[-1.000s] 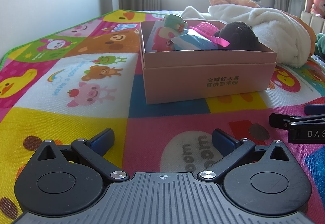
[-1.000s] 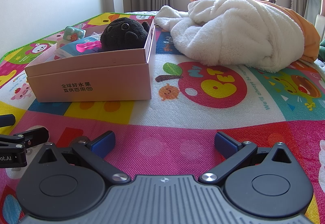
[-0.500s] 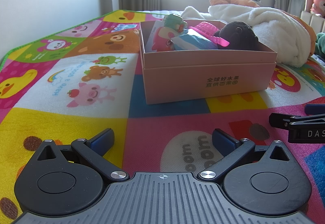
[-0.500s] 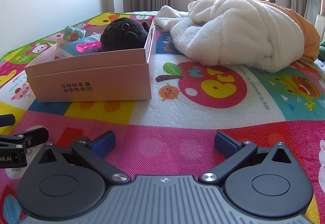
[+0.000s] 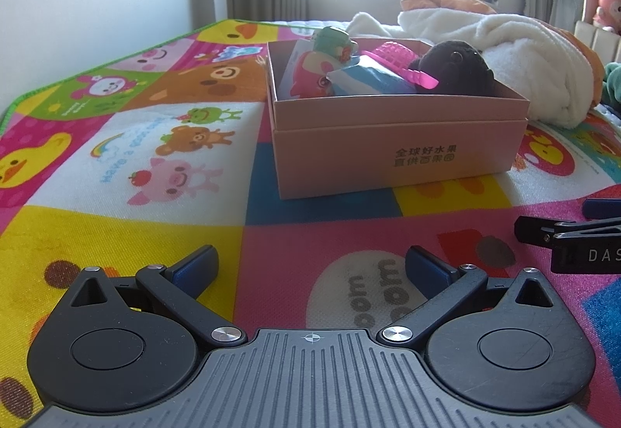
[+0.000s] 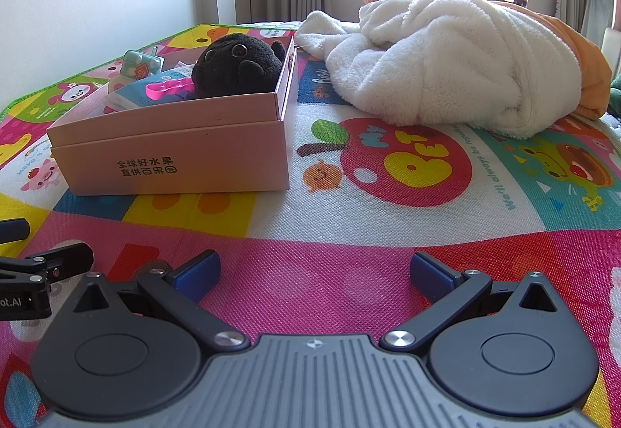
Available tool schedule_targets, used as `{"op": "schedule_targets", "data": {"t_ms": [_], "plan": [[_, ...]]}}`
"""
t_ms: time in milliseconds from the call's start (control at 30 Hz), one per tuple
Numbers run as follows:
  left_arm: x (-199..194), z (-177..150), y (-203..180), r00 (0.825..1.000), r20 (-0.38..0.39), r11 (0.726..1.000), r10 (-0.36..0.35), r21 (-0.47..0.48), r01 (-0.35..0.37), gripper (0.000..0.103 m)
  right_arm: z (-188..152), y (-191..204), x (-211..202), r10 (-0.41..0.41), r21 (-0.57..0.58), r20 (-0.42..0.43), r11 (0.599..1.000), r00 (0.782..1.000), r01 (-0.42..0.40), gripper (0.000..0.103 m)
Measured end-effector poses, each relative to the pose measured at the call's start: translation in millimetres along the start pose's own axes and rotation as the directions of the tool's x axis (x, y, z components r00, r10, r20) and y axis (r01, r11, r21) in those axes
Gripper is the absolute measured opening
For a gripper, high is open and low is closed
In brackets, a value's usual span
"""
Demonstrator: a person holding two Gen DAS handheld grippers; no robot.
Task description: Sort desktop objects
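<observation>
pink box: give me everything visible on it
The pink box is rectangular, looks like matte cardboard, and is open-topped, with a seam running around it below the rim. Black Chinese characters are printed on the near wall. It sits flat on the cartoon play mat, left of the white fleece blanket and apart from it. Inside: a black plush toy, a pink plastic piece, a mint-green toy and packets. Neither hand-held gripper touches it.

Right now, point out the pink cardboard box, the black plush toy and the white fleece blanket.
Pink cardboard box (image 5: 388, 156): left wrist view, front wall.
Black plush toy (image 6: 233, 67): right wrist view, body.
White fleece blanket (image 6: 446, 55): right wrist view, middle folds.
</observation>
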State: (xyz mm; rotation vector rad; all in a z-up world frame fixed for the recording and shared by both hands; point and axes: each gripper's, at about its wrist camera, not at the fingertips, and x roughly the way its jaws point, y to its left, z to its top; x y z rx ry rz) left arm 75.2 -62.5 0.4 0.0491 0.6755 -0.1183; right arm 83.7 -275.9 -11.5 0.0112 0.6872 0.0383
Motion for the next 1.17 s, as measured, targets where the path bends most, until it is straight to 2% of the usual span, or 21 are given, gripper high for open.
{"op": "schedule_targets", "data": {"t_ms": [233, 333, 433, 567, 667, 733, 1167], "plan": [[-2, -4, 0, 1.000, 0.005, 1.000, 0.019, 0.024, -0.019, 0.103, 0, 0, 0, 0.000, 0.000, 0.000, 1.000, 1.000, 0.000, 0.103], [-1, -4, 5, 1.000, 0.002, 1.000, 0.001, 0.000, -0.001, 0.103, 0, 0, 0, 0.001, 0.001, 0.000, 1.000, 1.000, -0.001, 0.103], [0, -3, -2, 1.000, 0.003, 0.999, 0.027, 0.031, -0.027, 0.103, 0, 0, 0, 0.000, 0.000, 0.000, 1.000, 1.000, 0.000, 0.103], [0, 0, 3, 1.000, -0.005, 1.000, 0.008, -0.001, -0.008, 0.103, 0, 0, 0, 0.001, 0.001, 0.000, 1.000, 1.000, -0.001, 0.103], [1, 7, 6, 0.998, -0.059, 0.999, -0.006, -0.039, 0.003, 0.103, 0, 0, 0, 0.002, 0.002, 0.001, 1.000, 1.000, -0.002, 0.103], [1, 8, -1, 0.997, -0.079, 0.999, 0.024, -0.018, -0.026, 0.103, 0, 1, 0, 0.001, 0.001, 0.000, 1.000, 1.000, -0.001, 0.103], [1, 2, -2, 0.999, -0.040, 0.999, 0.036, -0.020, -0.037, 0.103, 0, 0, 0, 0.002, 0.001, 0.001, 1.000, 1.000, -0.002, 0.103]]}}
